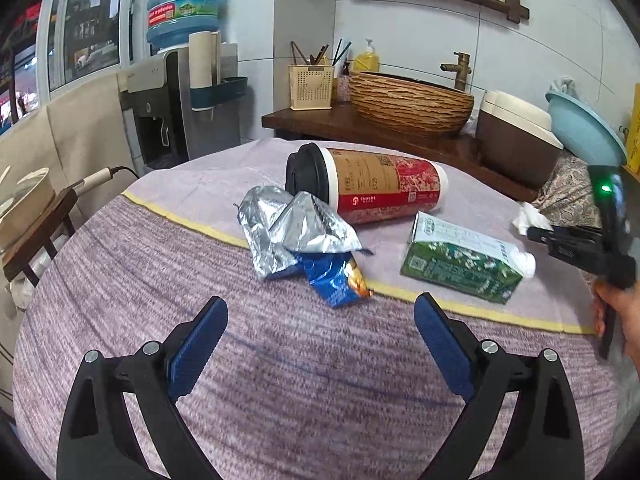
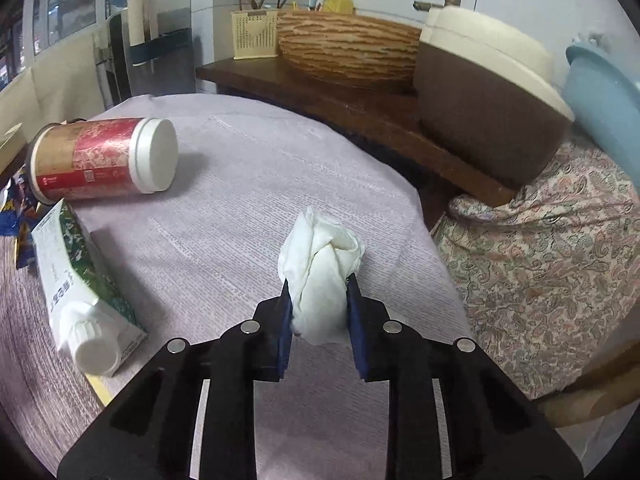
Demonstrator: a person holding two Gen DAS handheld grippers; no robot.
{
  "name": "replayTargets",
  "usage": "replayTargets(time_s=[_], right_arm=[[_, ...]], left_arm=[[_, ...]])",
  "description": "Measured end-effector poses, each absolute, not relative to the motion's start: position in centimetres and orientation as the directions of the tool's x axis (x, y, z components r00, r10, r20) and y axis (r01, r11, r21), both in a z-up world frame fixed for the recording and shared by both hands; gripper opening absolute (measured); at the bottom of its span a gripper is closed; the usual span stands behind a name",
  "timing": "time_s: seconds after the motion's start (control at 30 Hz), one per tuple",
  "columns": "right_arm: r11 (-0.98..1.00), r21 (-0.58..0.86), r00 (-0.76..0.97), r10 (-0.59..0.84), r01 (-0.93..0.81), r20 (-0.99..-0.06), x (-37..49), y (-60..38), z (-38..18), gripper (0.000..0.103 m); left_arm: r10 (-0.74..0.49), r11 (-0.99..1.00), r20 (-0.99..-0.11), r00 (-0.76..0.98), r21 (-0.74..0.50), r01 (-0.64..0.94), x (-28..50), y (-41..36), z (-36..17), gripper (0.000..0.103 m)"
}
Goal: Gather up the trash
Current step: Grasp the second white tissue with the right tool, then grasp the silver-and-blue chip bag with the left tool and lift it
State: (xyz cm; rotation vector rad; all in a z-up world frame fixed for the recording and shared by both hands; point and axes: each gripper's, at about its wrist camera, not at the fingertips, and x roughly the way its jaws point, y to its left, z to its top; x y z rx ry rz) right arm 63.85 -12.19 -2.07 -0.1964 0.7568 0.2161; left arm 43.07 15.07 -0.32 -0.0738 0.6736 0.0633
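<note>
A crumpled white tissue point(image 2: 320, 272) sits on the purple tablecloth point(image 2: 240, 184), and my right gripper point(image 2: 318, 288) is shut on it, blue pads pressing both sides. In the left wrist view my left gripper point(image 1: 320, 308) stands open over the cloth, nothing between its fingers. Just beyond it lies a crumpled silver and blue snack wrapper point(image 1: 296, 236). Behind that a red and brown paper cup point(image 1: 368, 188) with a black lid lies on its side. A green and white drink carton point(image 1: 464, 260) lies to the right. The same cup point(image 2: 104, 160) and carton point(image 2: 84, 280) appear left in the right wrist view.
A wooden counter point(image 1: 360, 128) behind the table holds a woven basin point(image 1: 408, 104), a chopstick holder point(image 1: 312, 86) and a brown and cream bin point(image 2: 488, 96). A blue basin point(image 2: 604, 92) and paisley cloth point(image 2: 552, 264) lie right. A water dispenser point(image 1: 168, 112) stands at back left.
</note>
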Motion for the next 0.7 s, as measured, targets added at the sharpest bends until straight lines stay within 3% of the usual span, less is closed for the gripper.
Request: replayTargets(time_s=[0.27,0.33,0.43,0.5,0.63,0.7], right_arm=[[0.954,-0.058,0.723,0.183,-0.295,-0.666,60.2,-13.4,-0.5,0.025],[0.952,-0.049,0.722,0.195,-0.302,-0.664,59.4,-13.6,-0.5,0.025],[0.95,-0.03,0.72,0.215,-0.31,-0.66,58.3,-14.0,-0.2,0.025],[0.948,-0.023,0.72,0.225,-0.317,-0.656,57.6,-14.2,-0.1,0.025],[0.946,0.003,0.723,0.249,-0.324,-0.645,56.2,-14.7,0.2,0.025],[0.944,0.007,0.73,0.259,-0.329,-0.633,55.2,-14.8,0.5,0.025]], left_arm=[[0.083,0.984,-0.656,0.75,-0.065,-0.167,48.1,14.9,-1.0,0.092],[0.095,0.982,-0.669,0.738,-0.057,-0.178,49.0,14.8,-1.3,0.086],[0.119,0.979,-0.694,0.71,-0.037,-0.201,49.9,14.6,-1.8,0.071],[0.113,0.976,-0.705,0.7,-0.052,-0.21,50.2,15.0,-2.1,0.054],[0.107,0.972,-0.7,0.706,-0.075,-0.222,49.2,15.5,-2.1,0.04],[0.098,0.972,-0.693,0.714,-0.087,-0.218,48.3,15.7,-1.9,0.014]])
